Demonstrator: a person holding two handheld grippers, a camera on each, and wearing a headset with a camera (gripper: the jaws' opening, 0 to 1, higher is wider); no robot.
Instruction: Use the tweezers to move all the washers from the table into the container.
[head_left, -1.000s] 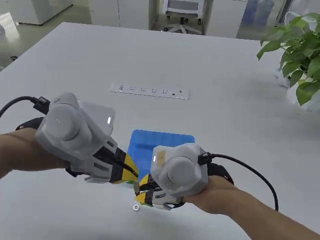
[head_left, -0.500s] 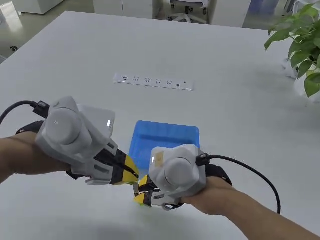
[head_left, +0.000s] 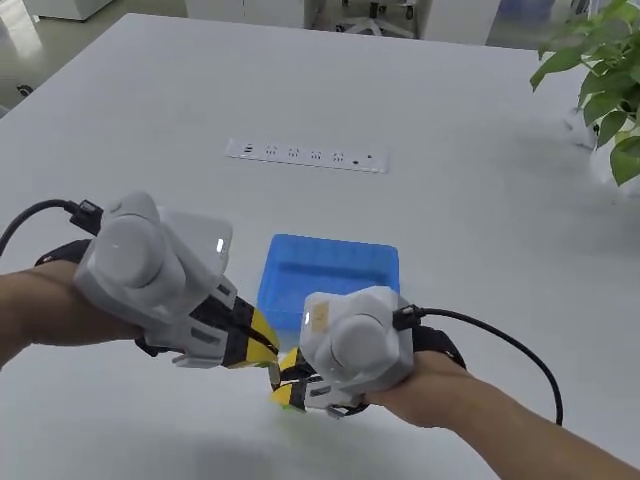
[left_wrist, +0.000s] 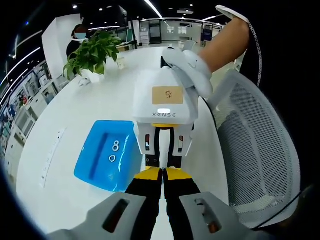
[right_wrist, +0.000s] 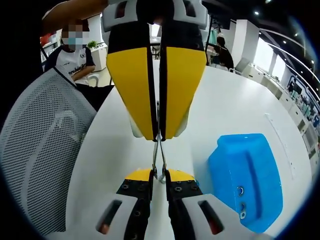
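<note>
My two grippers meet tip to tip just in front of the blue container (head_left: 335, 262). The left gripper (head_left: 264, 345) comes in from the left, the right gripper (head_left: 286, 386) points back toward it. In the right gripper view, thin metal tweezers (right_wrist: 158, 157) run from between the left gripper's (right_wrist: 156, 137) shut yellow jaws down into the right gripper's (right_wrist: 159, 176) jaws, which are closed on them. The left gripper view shows its own jaws (left_wrist: 163, 175) shut and the right gripper (left_wrist: 162, 162) facing it. Two washers (left_wrist: 114, 146) lie inside the container (left_wrist: 97, 162).
A white power strip (head_left: 305, 155) lies on the white table (head_left: 480, 230) beyond the container. A potted plant (head_left: 605, 90) stands at the far right. A mesh chair back (right_wrist: 45, 150) is close behind the table's near edge.
The head camera has tilted a little. A washer that lay on the table just below the right gripper a second ago is out of sight now. Both grippers keep the same pose.
</note>
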